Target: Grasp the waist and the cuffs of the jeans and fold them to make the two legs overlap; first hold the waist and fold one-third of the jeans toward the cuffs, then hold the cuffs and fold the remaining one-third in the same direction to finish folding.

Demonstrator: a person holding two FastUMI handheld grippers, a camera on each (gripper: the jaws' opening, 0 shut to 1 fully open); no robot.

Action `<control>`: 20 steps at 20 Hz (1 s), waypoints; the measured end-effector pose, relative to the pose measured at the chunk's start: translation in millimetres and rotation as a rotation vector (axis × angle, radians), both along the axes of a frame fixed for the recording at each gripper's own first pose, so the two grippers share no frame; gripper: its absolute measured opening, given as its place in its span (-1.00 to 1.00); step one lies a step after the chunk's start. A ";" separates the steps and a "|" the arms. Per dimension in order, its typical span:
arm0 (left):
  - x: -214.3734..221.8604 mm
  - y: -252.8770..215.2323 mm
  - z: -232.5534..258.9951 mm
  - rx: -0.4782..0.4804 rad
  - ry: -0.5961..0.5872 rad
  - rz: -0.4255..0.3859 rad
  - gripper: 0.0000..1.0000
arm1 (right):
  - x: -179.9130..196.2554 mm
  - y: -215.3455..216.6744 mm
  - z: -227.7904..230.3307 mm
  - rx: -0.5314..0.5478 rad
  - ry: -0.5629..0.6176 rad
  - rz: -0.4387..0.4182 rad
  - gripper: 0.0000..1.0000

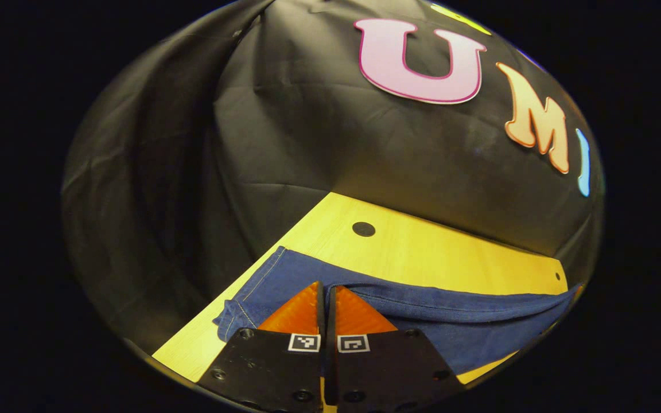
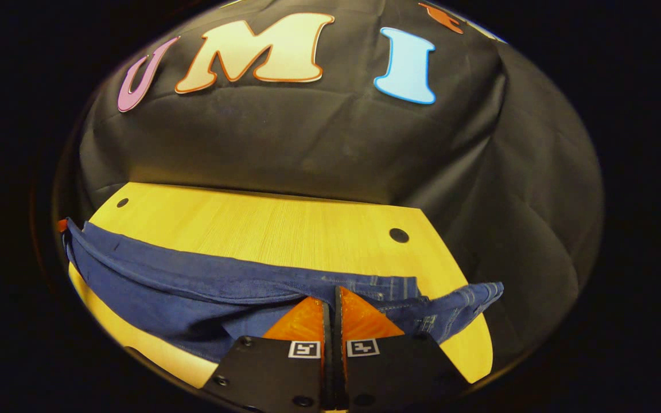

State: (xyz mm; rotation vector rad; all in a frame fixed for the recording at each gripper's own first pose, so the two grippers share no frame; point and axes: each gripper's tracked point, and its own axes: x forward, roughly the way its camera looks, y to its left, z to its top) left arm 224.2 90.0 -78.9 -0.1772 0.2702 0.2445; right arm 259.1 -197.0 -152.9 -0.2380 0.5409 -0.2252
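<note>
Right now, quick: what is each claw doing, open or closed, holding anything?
Left claw: closed, pinching the jeans near the cuff end.
Right claw: closed, pinching the jeans at the waist end.

Left gripper [image 1: 326, 285]: two flat black plates side by side, round screw heads along their edges, one small square black-and-white marker on each plate near the centre seam. Triangular fingers, ribbed surface, tapering to a point. Right gripper [image 2: 333, 288]: same build, black plates, screws, a marker pair, ribbed triangular fingers.
</note>
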 end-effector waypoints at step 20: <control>2.4 11.5 3.6 0.009 0.003 0.166 0.96 | 2.8 -75.1 1.0 0.197 -0.049 -0.126 0.96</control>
